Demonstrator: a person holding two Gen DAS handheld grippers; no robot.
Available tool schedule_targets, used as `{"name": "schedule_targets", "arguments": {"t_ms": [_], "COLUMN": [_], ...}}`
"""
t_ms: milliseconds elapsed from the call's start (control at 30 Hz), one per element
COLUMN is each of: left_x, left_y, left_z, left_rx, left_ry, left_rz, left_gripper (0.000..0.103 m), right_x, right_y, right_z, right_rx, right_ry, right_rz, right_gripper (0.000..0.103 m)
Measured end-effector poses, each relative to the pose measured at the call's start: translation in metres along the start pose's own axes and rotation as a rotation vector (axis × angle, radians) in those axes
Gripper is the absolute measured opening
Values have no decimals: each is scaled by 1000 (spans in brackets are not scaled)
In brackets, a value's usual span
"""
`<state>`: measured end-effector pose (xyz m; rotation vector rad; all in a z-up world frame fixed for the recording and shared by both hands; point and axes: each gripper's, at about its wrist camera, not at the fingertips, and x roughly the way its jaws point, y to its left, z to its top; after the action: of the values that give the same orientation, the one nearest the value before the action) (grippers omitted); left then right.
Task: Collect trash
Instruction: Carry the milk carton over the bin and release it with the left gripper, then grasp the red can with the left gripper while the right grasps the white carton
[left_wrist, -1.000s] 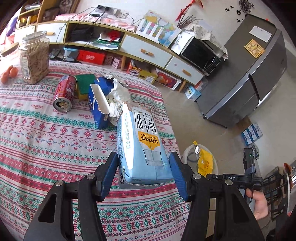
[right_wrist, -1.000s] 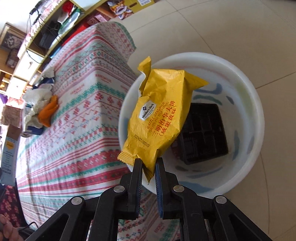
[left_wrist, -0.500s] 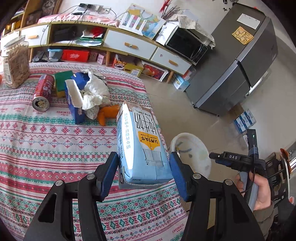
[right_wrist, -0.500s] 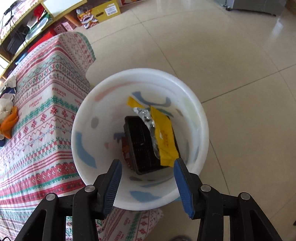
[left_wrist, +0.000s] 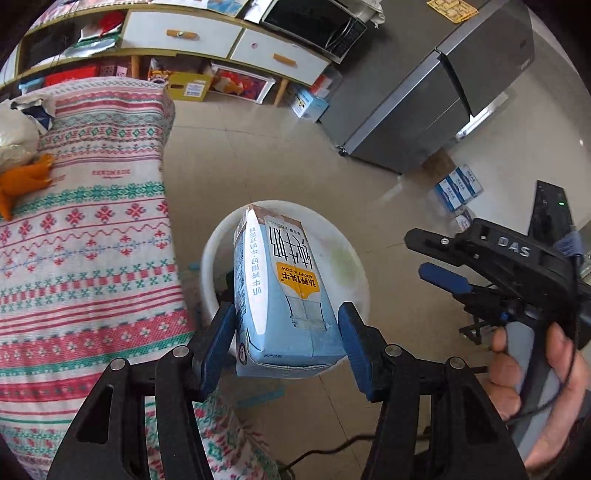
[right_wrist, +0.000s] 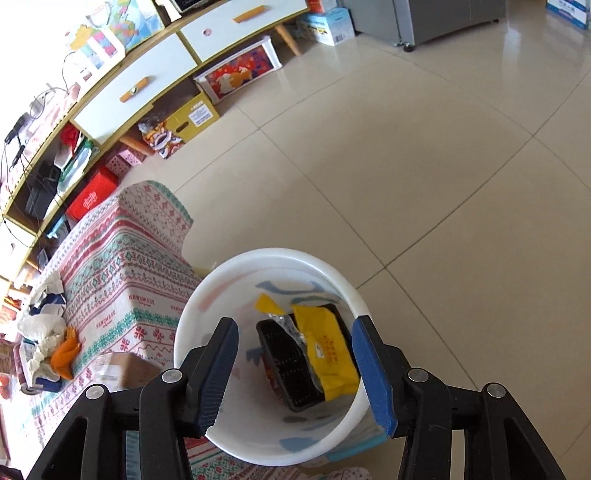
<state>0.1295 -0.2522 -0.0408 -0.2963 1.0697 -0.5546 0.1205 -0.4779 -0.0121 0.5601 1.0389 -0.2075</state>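
two hand-held grippers are showing, one in each of the person's hands. the left hand-held gripper (left_wrist: 286, 343) is clamping a light blue milk carton (left_wrist: 280, 295) — its blue pads are pressing on the carton's two sides near the base, and the carton is standing tilted away from the camera, directly above the open mouth of the white bin (left_wrist: 354, 266) on the tiled floor. the bin is sitting just beside the corner of the desk (left_wrist: 92, 240), which is wearing a red, green and white patterned cloth.

the right hand-held gripper (right_wrist: 295, 369) is hanging over the same bin (right_wrist: 192, 314) with its jaws standing wide apart and nothing between them; they have just been opening. in the left wrist view this right hand-held gripper (left_wrist: 443, 273) is showing at the right edge, gripped by the person's hand (left_wrist: 532, 373).

inside the bin a yellow snack packet (right_wrist: 328, 350) is lying on top of a black plastic tray (right_wrist: 284, 365), both down at the bottom.

on the desk, well apart from the bin, crumpled white paper (right_wrist: 40, 328) and an orange scrap (right_wrist: 64, 354) are lying together — still on the cloth. a low cabinet with white drawers (right_wrist: 136, 88) is running along the wall, and a grey fridge (left_wrist: 443, 85) is standing across the floor.
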Motion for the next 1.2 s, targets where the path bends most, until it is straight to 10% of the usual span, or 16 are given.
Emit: {"name": "schedule_targets", "arguments": {"t_ms": [300,633,1200], "left_x": [65,-6,-163], "left_y": [-8,32,195], "left_z": [-9,13,16], "left_rx": [36,-3,-215], "left_ry": [90,0,-107], "left_rz": [-35,-36,235], "left_gripper": [72,72,72], "right_x": [-10,1,16], "right_y": [-8,8,73], "right_z": [5,2,-26], "right_rx": [17,-52,-313], "right_ry": [-35,-1,42], "right_rz": [22,31,31], "right_gripper": [57,57,60]}}
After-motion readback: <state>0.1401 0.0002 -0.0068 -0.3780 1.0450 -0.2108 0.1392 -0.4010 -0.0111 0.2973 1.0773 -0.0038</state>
